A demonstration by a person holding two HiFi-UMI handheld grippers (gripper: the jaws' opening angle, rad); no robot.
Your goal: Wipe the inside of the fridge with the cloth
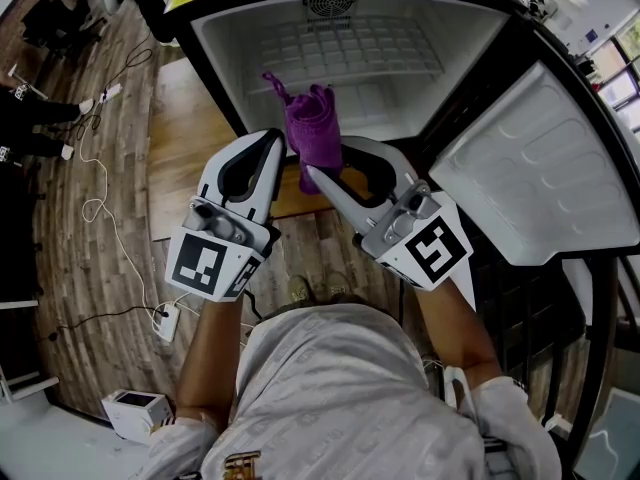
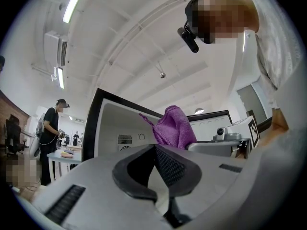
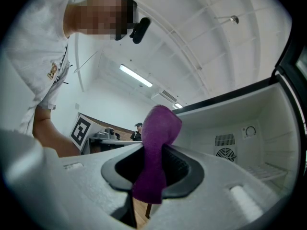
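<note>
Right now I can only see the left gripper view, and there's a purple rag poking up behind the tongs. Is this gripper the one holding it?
Observer: No. The right gripper view shows the cloth pinched in the tongs of the right gripper, with one end hanging below them.
Operator: Is the fridge open enough to get in?
Observer: In the head view its door stands swung wide to the person's right.
Operator: Anything inside in the way?
Observer: The head view shows only a wire shelf across the back of the fridge.
</note>
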